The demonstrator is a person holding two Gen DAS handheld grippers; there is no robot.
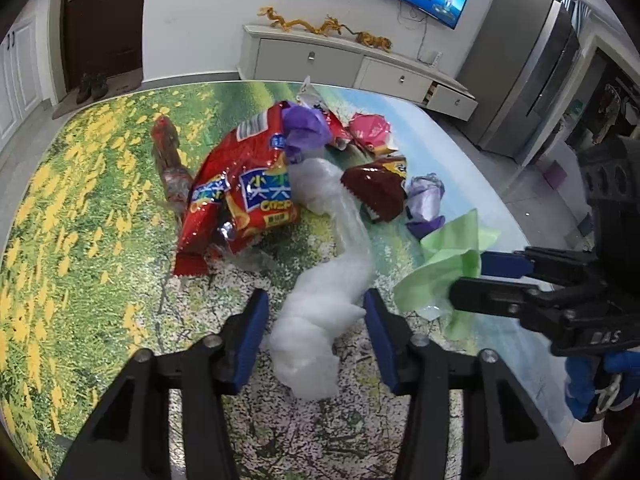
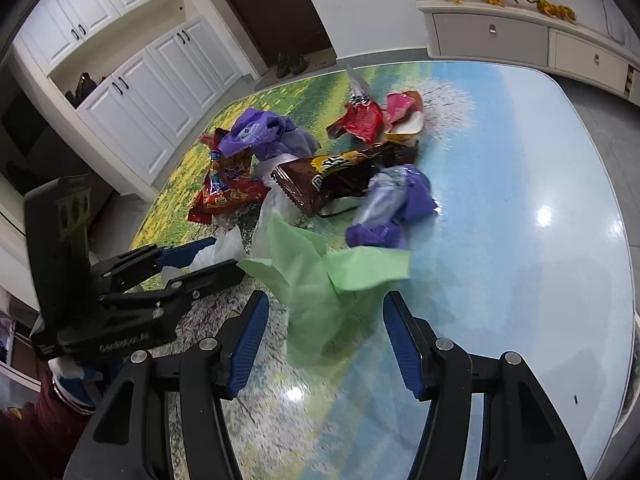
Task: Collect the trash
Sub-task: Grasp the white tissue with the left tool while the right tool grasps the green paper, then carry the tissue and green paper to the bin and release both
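Left gripper (image 1: pixel 316 312) half-open straddling the flimsy white plastic wrap (image 1: pixel 316 336), right gripper (image 2: pixel 326 320) half-open, unclamped around soft green tissue (image 2: pixel 316 276) at twelve o'clock—pinch mid-bunch.

Counter (image 1: pixel 100 208) with a glossy printed meadow-and-sky surface. A large red snack bag (image 1: pixel 240 196) lies near its middle; just beside it, white crumpled plastic (image 1: pixel 320 308), a brown wrapper (image 1: pixel 376 192), purple wrappers (image 1: pixel 426 200) and green paper (image 1: pixel 448 264) beyond.
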